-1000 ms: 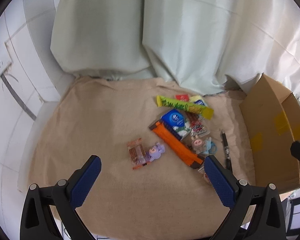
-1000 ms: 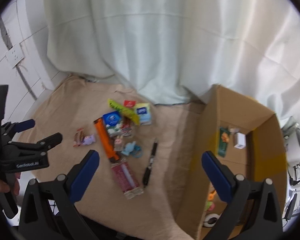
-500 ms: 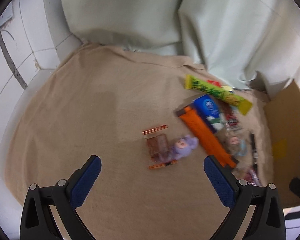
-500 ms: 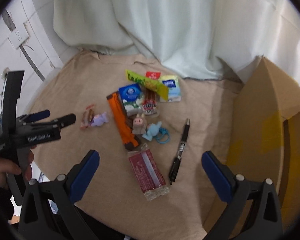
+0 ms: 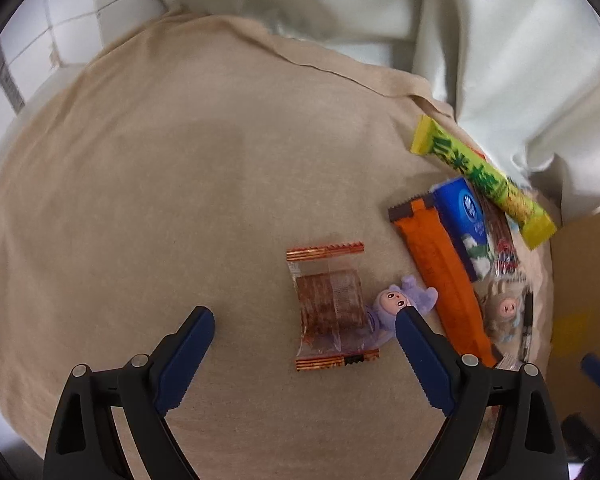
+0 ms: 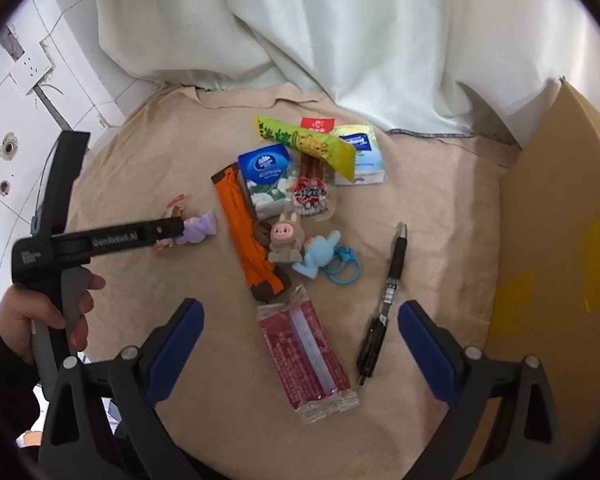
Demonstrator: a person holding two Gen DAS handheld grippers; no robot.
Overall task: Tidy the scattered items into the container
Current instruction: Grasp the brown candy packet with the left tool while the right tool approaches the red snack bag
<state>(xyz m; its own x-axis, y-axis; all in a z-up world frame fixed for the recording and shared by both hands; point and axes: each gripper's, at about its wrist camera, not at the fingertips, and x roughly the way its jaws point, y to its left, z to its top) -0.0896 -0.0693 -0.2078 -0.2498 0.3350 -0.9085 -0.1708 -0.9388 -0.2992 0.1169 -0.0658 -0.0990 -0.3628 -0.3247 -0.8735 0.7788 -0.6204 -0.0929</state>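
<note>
My left gripper [image 5: 304, 320] is open and hangs low over the beige cloth. A clear snack packet with orange-striped ends [image 5: 328, 304] lies between its fingers, and a purple toy [image 5: 396, 304] touches the right finger's tip. My right gripper [image 6: 300, 312] is open above a dark red packet [image 6: 304, 352], with a black pen [image 6: 388, 292] just inside its right finger. The cardboard box [image 6: 560, 240] stands at the right. An orange wrapper [image 6: 244, 224], blue tissue pack [image 6: 266, 176], pig toy [image 6: 286, 236] and blue toy with a ring [image 6: 320, 260] lie in a cluster.
A yellow-green stick pack [image 6: 304, 144], a pale tissue pack [image 6: 360, 156] and a red sachet [image 6: 318, 123] sit at the back of the cluster. White curtains [image 6: 340, 20] hang behind the cloth. A hand [image 6: 40, 312] holds the left gripper's handle at the left.
The left gripper has dropped and moved forward until the snack packet lies between its fingers. The right gripper has swung left and down from the box toward the red packet and pen.
</note>
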